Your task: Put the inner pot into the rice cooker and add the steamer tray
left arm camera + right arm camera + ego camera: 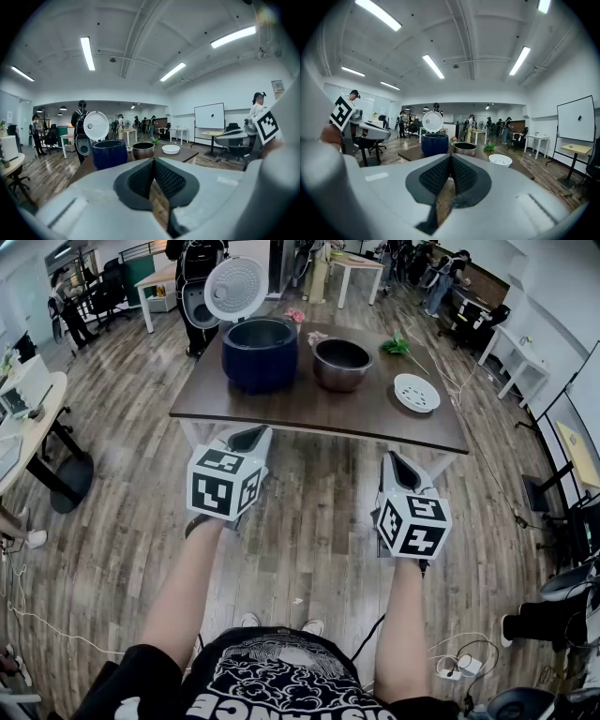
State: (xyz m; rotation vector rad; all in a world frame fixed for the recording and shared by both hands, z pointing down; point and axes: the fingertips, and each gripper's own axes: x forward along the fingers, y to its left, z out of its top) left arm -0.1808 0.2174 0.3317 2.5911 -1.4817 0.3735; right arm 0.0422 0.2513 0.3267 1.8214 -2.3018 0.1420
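Note:
A dark blue rice cooker (260,353) with its white lid up stands at the back left of the brown table (309,409). To its right sits the metal inner pot (341,364), and further right the white steamer tray (416,392). My left gripper (246,441) and right gripper (401,468) hover over the floor in front of the table's near edge, both shut and empty. In the left gripper view the cooker (109,153), pot (143,150) and tray (170,149) line up beyond the shut jaws. The right gripper view shows the cooker (435,144), pot (464,148) and tray (500,160) too.
Green leaves (397,346) and a small pink item (295,314) lie at the table's back edge. A round side table (28,432) stands to the left. People and desks fill the far room. Cables trail on the wooden floor at lower right (459,657).

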